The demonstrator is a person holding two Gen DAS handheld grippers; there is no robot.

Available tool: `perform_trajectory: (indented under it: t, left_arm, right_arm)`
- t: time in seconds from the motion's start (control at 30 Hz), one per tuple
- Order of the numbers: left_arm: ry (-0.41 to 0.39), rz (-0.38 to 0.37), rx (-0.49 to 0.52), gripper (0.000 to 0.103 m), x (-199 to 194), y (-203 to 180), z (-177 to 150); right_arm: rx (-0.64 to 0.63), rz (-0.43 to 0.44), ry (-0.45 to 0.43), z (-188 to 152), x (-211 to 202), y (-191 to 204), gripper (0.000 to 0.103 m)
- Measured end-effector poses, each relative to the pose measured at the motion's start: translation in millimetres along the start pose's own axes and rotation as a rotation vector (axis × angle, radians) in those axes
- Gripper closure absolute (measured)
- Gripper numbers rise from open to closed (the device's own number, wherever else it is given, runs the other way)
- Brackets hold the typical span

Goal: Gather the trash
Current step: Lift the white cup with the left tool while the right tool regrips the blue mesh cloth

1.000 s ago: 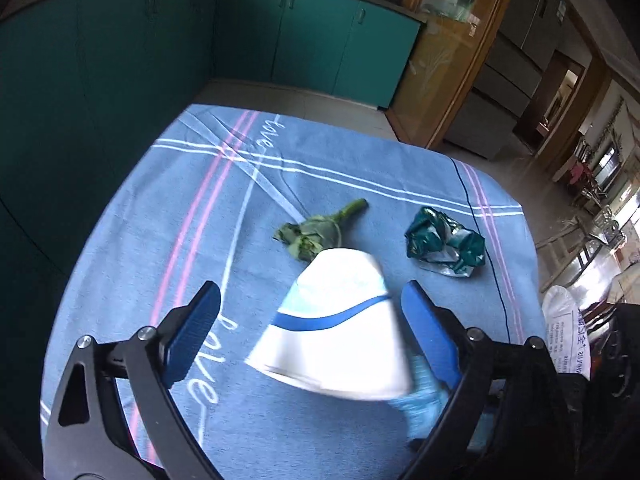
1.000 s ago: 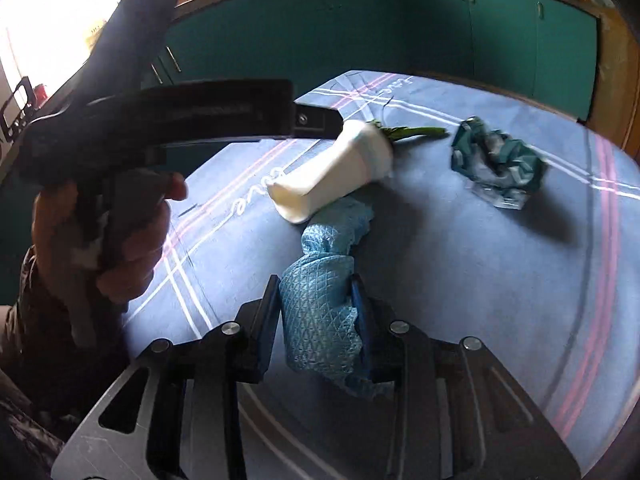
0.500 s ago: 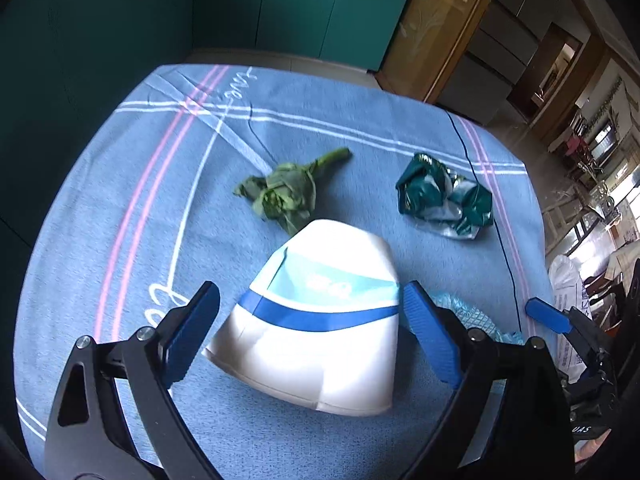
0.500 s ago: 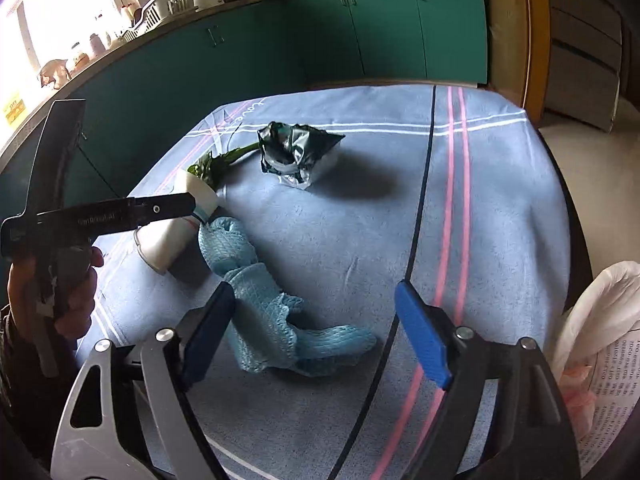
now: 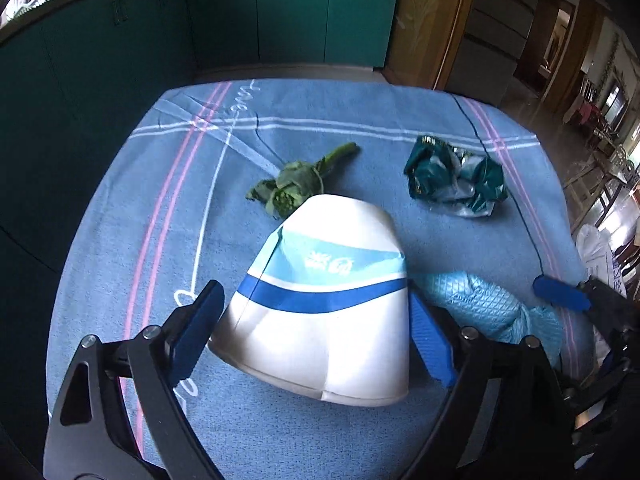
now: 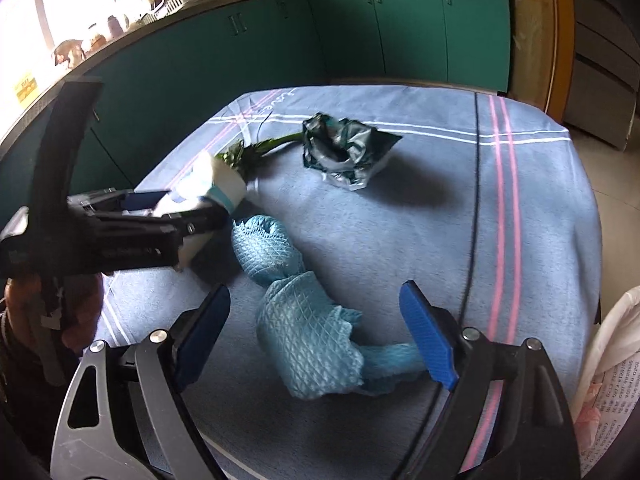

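A crushed white paper cup point(image 5: 320, 312) with a blue band lies on its side on the blue tablecloth point(image 5: 120, 216), between the wide-apart fingers of my left gripper point(image 5: 312, 340); I cannot tell if the pads touch it. The cup also shows in the right wrist view point(image 6: 216, 188). A green vegetable scrap point(image 5: 296, 184) lies just beyond it. A crumpled teal foil wrapper point(image 5: 452, 180) lies far right. A light blue cloth point(image 6: 296, 312) lies in front of my open, empty right gripper point(image 6: 316, 332).
A white plastic bag point(image 6: 608, 360) hangs off the table's right edge. Teal cabinets point(image 5: 280, 16) run behind the table. The table's far edge drops to a tiled floor.
My right gripper let go of the blue cloth, opened and pulled back. My left gripper moved forward so that the cup now lies between its fingers.
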State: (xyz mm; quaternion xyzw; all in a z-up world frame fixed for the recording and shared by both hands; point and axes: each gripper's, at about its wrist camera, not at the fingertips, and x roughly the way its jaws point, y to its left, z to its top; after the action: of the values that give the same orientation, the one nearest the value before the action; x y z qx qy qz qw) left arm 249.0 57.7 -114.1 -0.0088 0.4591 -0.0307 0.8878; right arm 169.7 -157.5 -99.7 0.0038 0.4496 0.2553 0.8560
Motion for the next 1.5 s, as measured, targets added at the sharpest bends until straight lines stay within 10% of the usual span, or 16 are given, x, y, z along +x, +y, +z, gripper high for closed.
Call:
perform_trajectory:
  t: [0.23, 0.47, 0.57, 0.9, 1.5]
  left_arm:
    - [-0.125, 0.004, -0.018, 0.015, -30.4, 5.1, 1.8]
    - [-0.185, 0.08, 0.015, 0.015, -42.9, -2.4, -0.6]
    - [-0.189, 0.088, 0.023, 0.015, -45.3, -6.0, -3.2]
    - [-0.19, 0.1, 0.066, 0.015, -44.6, -20.5, -8.8]
    - [-0.101, 0.016, 0.146, 0.015, -23.9, -52.1, -30.0]
  right_arm:
    - [-0.011, -0.021, 0.002, 1.6, 9.5, 6.8, 0.019]
    - [-0.032, -0.056, -0.003, 1.4, 8.6, 11.4, 0.064]
    - [-0.031, -0.119, -0.021, -0.4, 0.8, 8.8, 0.068]
    - [0.076, -0.35, -0.051, -8.0, -28.3, -40.0, 0.068]
    - [0.111, -0.319, -0.038, -8.4, -15.9, -47.1, 0.043]
